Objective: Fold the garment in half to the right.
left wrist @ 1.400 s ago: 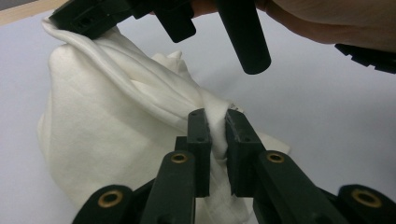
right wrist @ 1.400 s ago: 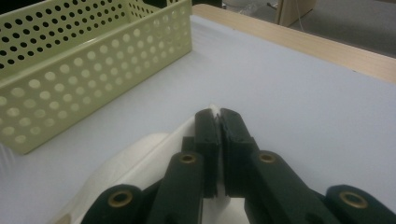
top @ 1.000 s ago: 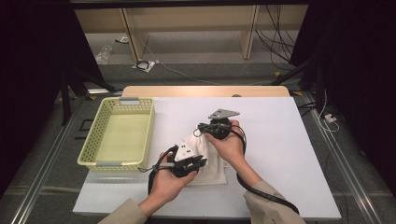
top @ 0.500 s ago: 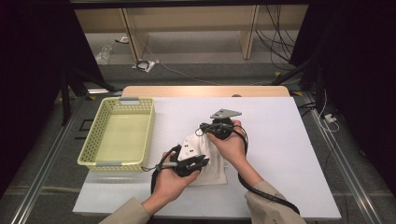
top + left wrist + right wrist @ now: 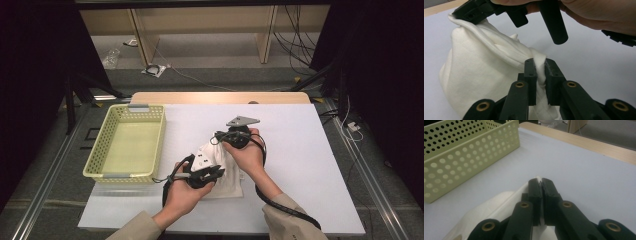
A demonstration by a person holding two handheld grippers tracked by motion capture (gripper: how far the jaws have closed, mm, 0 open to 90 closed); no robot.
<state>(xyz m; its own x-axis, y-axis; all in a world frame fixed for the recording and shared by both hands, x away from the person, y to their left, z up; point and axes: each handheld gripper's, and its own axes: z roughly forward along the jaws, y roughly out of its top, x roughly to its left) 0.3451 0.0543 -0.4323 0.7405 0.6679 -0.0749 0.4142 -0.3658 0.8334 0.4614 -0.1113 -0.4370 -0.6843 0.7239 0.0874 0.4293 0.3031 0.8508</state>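
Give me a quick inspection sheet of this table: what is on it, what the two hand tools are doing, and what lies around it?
Surface: white table top, wooden strip along the far edge.
Job's things: white cloth, bunched and lifted between both grippers; yellow basket with holes to its left, nothing seen inside.
Clutter: nothing seen.
Grippers: left gripper shut on a cloth fold; right gripper shut on a thin cloth edge.
Cables: black cable trails from the right gripper along the sleeve; more cables on the floor behind.
Surroundings: wooden shelf legs, grey floor, dark curtains at the sides.
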